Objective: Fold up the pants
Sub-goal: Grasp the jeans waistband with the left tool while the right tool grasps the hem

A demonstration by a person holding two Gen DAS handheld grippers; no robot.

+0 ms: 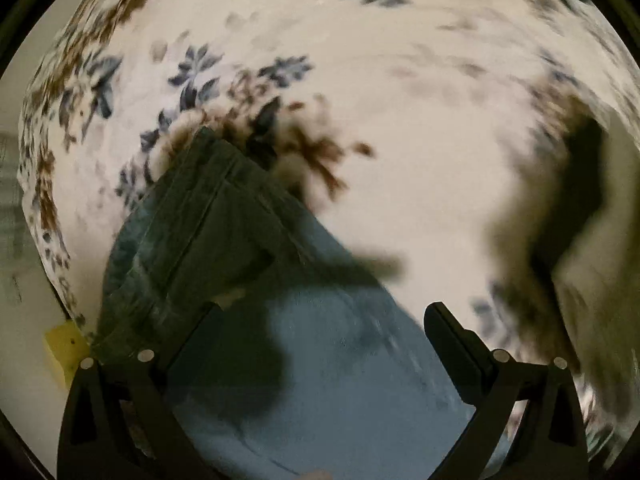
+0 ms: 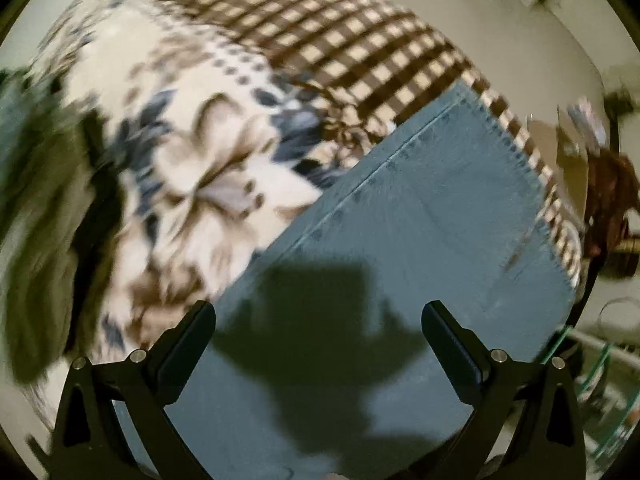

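Blue denim pants point(image 1: 340, 352) lie flat on a floral bedspread point(image 1: 400, 140). In the left wrist view the waist end with its seams point(image 1: 200, 220) points up and left. My left gripper point(image 1: 320, 312) is open and empty just above the denim. In the right wrist view a pant leg point(image 2: 420, 240) runs up to its hem point(image 2: 516, 152) at the upper right. My right gripper point(image 2: 318, 312) is open and empty over the leg, and its shadow falls on the cloth. Both views are blurred.
A brown and cream checked blanket point(image 2: 340, 40) lies beyond the hem. A dark garment point(image 2: 44, 208) sits at the left of the right wrist view. The bed edge and pale floor point(image 1: 24, 320) lie at the left. A glass-topped table point(image 2: 600, 380) stands at the right.
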